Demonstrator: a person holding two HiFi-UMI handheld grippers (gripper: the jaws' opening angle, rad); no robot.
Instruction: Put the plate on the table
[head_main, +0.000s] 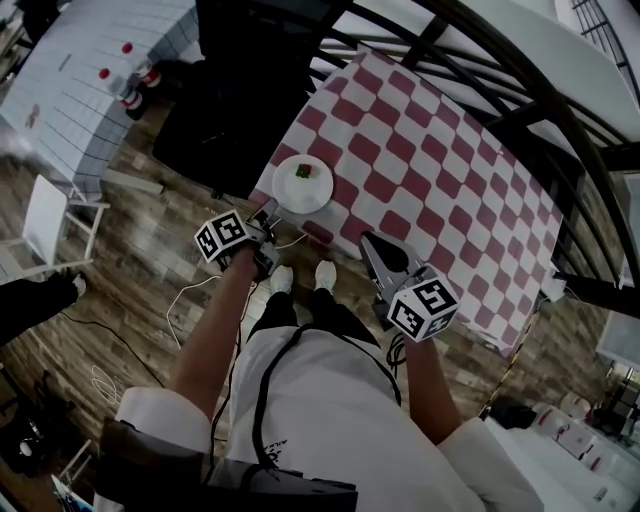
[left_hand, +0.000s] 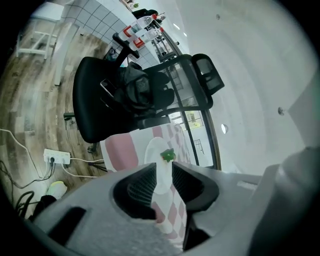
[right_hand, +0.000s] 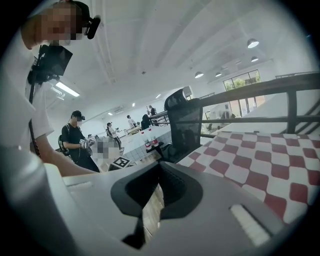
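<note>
White plate (head_main: 290, 192) lies flat on the checked table's (head_main: 440, 170) corner, left of centre in the head view, so the left gripper (head_main: 268, 216) just below it gapes empty, apparently letting go, while the right gripper (head_main: 373, 247), lower right, is closed on nothing, seemingly unneeded.

The head view is taken from above the person's shoulders and aimed steeply down at the near edge of the checked surface (head_main: 450, 170), with the left gripper (head_main: 268, 220) and right gripper (head_main: 372, 245) seen before that edge. The left gripper view is taken close behind its own jaws, rolled sideways, and faced at the surface's corner. The right gripper view is set low beside the surface and faced along it. The surface is shared by all three views, the black chair (left_hand: 100, 100) beyond it by both gripper views.
</note>
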